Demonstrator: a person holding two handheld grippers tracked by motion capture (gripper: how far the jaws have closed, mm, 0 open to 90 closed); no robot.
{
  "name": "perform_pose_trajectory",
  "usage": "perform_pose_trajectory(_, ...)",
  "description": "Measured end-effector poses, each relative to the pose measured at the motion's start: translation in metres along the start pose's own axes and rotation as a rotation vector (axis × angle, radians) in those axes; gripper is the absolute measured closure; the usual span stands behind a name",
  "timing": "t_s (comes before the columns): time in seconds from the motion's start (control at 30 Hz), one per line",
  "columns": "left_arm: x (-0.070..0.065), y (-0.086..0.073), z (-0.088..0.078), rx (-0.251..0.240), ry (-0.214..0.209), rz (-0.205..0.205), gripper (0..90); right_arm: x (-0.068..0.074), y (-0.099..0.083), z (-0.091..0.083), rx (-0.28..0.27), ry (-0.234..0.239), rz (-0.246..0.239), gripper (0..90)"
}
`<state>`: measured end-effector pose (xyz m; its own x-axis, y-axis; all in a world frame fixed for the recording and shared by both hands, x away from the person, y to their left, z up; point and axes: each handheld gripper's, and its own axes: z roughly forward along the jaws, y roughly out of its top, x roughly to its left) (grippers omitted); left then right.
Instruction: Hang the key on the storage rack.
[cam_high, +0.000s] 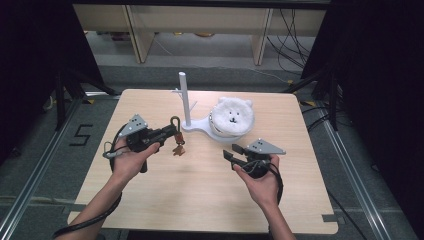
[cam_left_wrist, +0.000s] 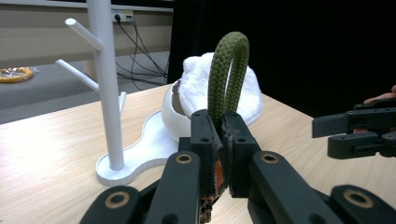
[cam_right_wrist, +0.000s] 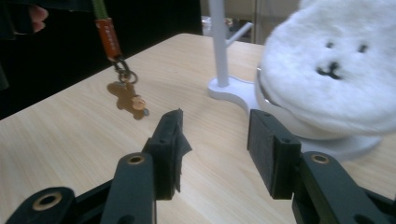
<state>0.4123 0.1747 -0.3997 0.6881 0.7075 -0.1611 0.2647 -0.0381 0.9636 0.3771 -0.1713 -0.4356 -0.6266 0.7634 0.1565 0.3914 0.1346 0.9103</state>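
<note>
The left gripper (cam_high: 167, 133) is squeezed tight on a green rope loop (cam_left_wrist: 228, 74). An orange tag (cam_right_wrist: 108, 35) and a small brown charm (cam_right_wrist: 128, 99) hang from the loop on a little chain. So the picking up looks done. The keychain is lifted off the pale wooden desk (cam_high: 200, 200), and the charm dangles just above it.

The job that seems left is hanging the loop on a peg of the white plastic tree stand (cam_high: 185, 100). The stand is just beside the loop, a little farther back on the desk. Its pegs are bare.

The right gripper (cam_high: 235, 155) is spread open with nothing in it. It waits low over the desk, near the stand.

A white round bowl (cam_left_wrist: 173, 116) sits on the stand's base. A fluffy white bear toy (cam_high: 233, 116) lies on top of it like a lid. What is inside the bowl is hidden.
</note>
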Motion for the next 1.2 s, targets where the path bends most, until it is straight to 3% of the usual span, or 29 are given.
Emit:
perform_pose_trajectory(0.2,0.005,0.001,-0.001,-0.005,0.013,-0.014,84.1,-0.014,-0.002,-0.014,-0.013,-0.048,0.062,56.7)
perform_pose_trajectory(0.23,0.005,0.001,-0.001,-0.005,0.013,-0.014,84.1,-0.017,-0.001,-0.015,-0.019,-0.049,0.040,57.5)
perform_pose_trajectory(0.27,0.006,0.001,-0.002,-0.008,0.017,-0.018,84.1,-0.018,-0.001,-0.018,-0.007,-0.063,0.071,58.0)
perform_pose_trajectory(0.33,0.007,0.002,-0.002,-0.010,0.018,-0.019,84.1,-0.018,-0.002,-0.019,-0.009,-0.072,0.095,56.3)
perform_pose_trajectory(0.37,0.008,0.002,-0.002,-0.010,0.019,-0.020,84.1,-0.019,-0.003,-0.022,-0.015,-0.109,0.120,47.9)
perform_pose_trajectory(0.43,0.008,0.002,-0.003,-0.011,0.019,-0.020,84.1,-0.022,-0.004,-0.025,-0.030,-0.168,0.086,42.5)
perform_pose_trajectory(0.5,0.008,0.003,-0.003,-0.012,0.019,-0.022,84.1,-0.024,-0.006,-0.025,-0.039,-0.182,0.069,41.4)
perform_pose_trajectory(0.53,0.009,0.003,-0.003,-0.015,0.021,-0.020,84.0,-0.025,-0.008,-0.028,-0.066,-0.226,0.064,39.5)
perform_pose_trajectory(0.57,0.009,0.003,-0.003,-0.015,0.021,-0.020,84.0,-0.025,-0.008,-0.028,-0.066,-0.226,0.064,39.5)
perform_pose_trajectory(0.6,0.009,0.004,-0.003,-0.019,0.022,-0.020,84.0,-0.029,-0.010,-0.030,-0.101,-0.249,0.027,42.0)
perform_pose_trajectory(0.63,0.009,0.005,-0.003,-0.019,0.024,-0.019,84.0,-0.028,-0.010,-0.032,-0.102,-0.264,0.036,42.6)
perform_pose_trajectory(0.73,0.010,0.006,-0.004,-0.023,0.027,-0.020,84.0,-0.035,-0.011,-0.035,-0.150,-0.277,-0.003,49.0)
perform_pose_trajectory(0.9,0.011,0.008,-0.004,-0.027,0.029,-0.021,84.0,-0.040,-0.011,-0.043,-0.161,-0.270,0.045,59.5)
perform_pose_trajectory(0.93,0.011,0.008,-0.004,-0.027,0.028,-0.021,84.0,-0.043,-0.013,-0.047,-0.159,-0.243,0.099,63.9)
perform_pose_trajectory(0.97,0.011,0.009,-0.004,-0.029,0.029,-0.019,84.1,-0.046,-0.013,-0.048,-0.170,-0.230,0.095,65.4)
perform_pose_trajectory(1.0,0.012,0.009,-0.004,-0.030,0.030,-0.019,84.0,-0.045,-0.015,-0.050,-0.166,-0.252,0.118,66.1)
perform_pose_trajectory(1.1,0.012,0.009,-0.004,-0.035,0.028,-0.023,84.0,-0.051,-0.017,-0.052,-0.184,-0.222,0.134,67.3)
perform_pose_trajectory(1.17,0.012,0.010,-0.004,-0.031,0.031,-0.021,84.0,-0.054,-0.018,-0.052,-0.186,-0.225,0.112,67.3)
perform_pose_trajectory(1.2,0.013,0.010,-0.003,-0.037,0.030,-0.021,84.0,-0.055,-0.020,-0.053,-0.178,-0.216,0.137,67.9)
